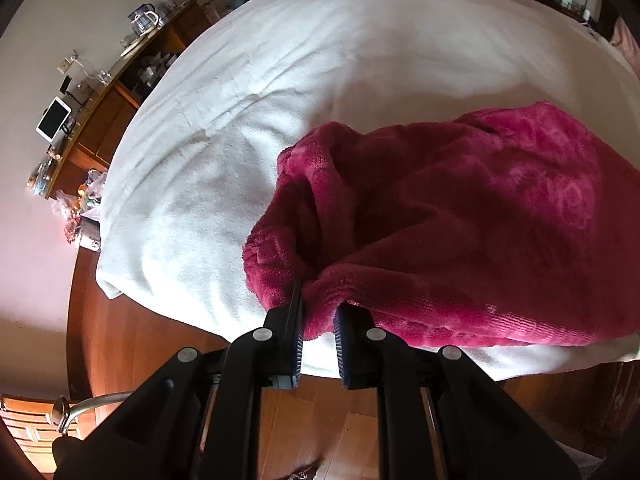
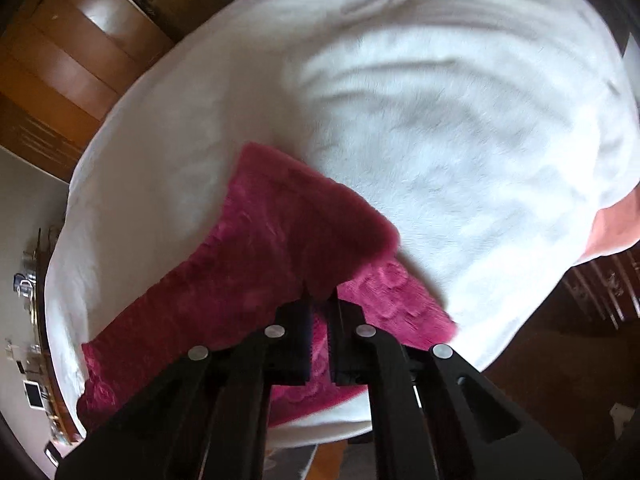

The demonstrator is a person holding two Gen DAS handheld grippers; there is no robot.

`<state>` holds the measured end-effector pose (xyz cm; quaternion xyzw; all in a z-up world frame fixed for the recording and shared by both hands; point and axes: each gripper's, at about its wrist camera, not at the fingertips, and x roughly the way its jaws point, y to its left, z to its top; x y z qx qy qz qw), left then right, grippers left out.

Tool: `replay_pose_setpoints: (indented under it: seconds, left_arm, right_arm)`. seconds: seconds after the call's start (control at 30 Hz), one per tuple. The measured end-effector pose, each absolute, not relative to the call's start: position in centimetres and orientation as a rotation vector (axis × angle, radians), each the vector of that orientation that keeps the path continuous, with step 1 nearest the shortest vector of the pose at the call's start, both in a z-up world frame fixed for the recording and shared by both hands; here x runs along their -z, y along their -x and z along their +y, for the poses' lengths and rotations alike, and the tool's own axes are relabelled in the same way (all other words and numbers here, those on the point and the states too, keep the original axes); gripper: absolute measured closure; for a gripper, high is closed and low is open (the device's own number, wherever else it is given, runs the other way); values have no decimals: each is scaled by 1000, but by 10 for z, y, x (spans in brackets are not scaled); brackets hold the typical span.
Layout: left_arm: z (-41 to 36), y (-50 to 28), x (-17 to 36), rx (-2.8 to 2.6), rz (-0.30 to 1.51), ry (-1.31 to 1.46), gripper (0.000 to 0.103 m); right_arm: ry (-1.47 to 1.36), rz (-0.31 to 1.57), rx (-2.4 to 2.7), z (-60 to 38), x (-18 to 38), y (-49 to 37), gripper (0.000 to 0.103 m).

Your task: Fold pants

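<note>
1. Your left gripper is pinched on an edge of the pants; plush cloth fills the narrow gap between the blue pads, so the grip looks real, not a near miss

2. From the left wrist view the pants sit on the white blanket covering the bed, close to its near edge. They're bunched in a thick heap with deep creases, not flat

3. Your right gripper is also clamped on the pants, jaws almost together with a fold of cloth between the tips. That view is motion-blurred, so I can't tell how deep the bite is

4. In the right view a flap is raised off the blanket at the gripper, with another layer of the same cloth lying flat under it. Reads as a fold being carried over, mid-way

5. Progress, my guess: at least one fold in hand, none finished. No neat stacked rectangle in either view

6. Left to do: lay the lifted edge down on the lower layer, line up the edges, smooth the bunching on the left side, then probably one more fold. Can't tell waistband from leg ends here
</note>
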<state>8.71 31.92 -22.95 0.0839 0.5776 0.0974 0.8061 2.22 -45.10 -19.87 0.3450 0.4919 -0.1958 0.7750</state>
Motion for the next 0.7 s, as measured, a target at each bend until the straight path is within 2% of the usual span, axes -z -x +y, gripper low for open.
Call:
replay_pose_setpoints:
  seconds: [0.1,0.43,0.53,0.6,0.7]
  left_arm:
    - [319,-84,236,-214,1250,-182,89]
    - [322,-80,254,-220,1293,-246,89]
    - [328,-78,253,-223,1285,-235,89]
    - [327,-78,257,-223,1291,-245,89]
    - [317,-74,272,-211,1332,-332,88]
  right_arm:
    - [-708,1092,441,-447,198,-11,98]
    - [-617,1252,551,-440,261,-19,96]
    - [-572,1256,576,-437,256,-22,84]
    - [-523,1251,609,-437,248,-20,72]
    - [-470,1244,656,-434,239,-10,69]
